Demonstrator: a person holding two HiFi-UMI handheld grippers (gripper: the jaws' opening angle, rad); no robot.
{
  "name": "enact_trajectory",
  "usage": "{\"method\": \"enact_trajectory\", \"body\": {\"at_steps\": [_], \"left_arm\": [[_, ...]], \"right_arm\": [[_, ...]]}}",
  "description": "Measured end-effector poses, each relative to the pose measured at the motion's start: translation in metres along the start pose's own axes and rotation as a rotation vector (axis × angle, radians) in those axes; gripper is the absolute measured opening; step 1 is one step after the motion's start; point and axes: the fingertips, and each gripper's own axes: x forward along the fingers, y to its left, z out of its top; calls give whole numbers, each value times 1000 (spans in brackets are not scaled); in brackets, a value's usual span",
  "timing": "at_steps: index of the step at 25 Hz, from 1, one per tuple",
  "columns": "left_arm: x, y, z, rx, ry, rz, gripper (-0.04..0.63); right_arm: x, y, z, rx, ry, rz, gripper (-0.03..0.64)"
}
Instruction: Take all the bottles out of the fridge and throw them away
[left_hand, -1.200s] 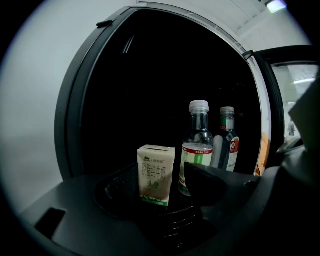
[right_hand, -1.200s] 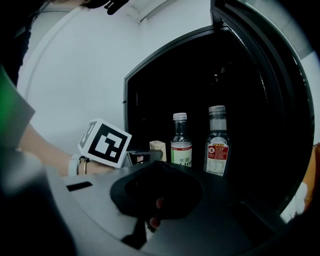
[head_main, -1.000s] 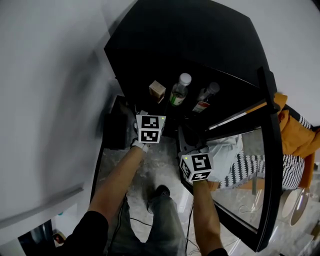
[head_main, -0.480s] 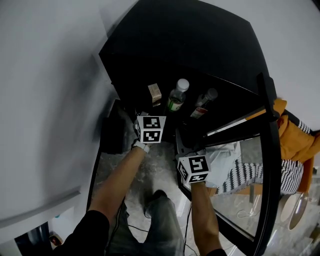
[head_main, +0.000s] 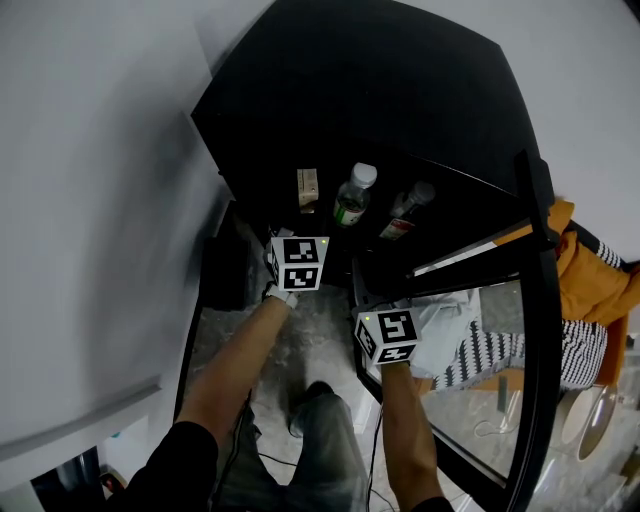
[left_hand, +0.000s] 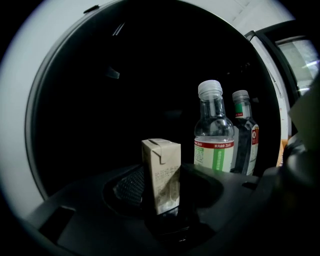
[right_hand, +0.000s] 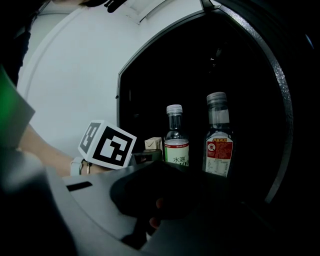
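1. Left gripper (left_hand: 161, 215) reaches into the open black fridge (head_main: 380, 90) near the left edge of its opening. Its jaws stand apart and hold nothing. A milk carton (left_hand: 161, 175) stands upright in the line between them. I cannot tell whether either jaw touches it.
2. Just right of the carton, along the front edge of the fridge floor, stands the green-label bottle (left_hand: 214, 135). It is clear, white-capped and upright.
3. Beside it, on the right and partly behind it in the left gripper view, is the red-label bottle (left_hand: 246, 135), also upright. Both bottles are inside the fridge, so none is out yet.
4. Right gripper (right_hand: 165, 200) hangs outside the front edge, near the glass door (head_main: 535, 300). Its jaws merge into a dark mass, so I cannot tell their state, and nothing shows between them.
5. Judgement: the bottles lie ahead and to the right of the left gripper, with their long axes vertical. That gripper looks nearer the green-label bottle, but it lines up on the carton, so it would need to shift right. The red-label bottle lies almost straight ahead of the right gripper, though farther off.
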Motion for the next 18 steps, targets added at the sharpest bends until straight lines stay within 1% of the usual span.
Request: {"method": "enact_trajectory", "body": {"at_steps": [7, 18], "left_arm": [[-6, -2, -1, -3, -1, -20, 212], [-25, -10, 4, 11, -15, -63, 209]], "right_arm": [[1, -9, -4, 27, 16, -33, 2], [-11, -8, -4, 54, 23, -65, 2]]}}
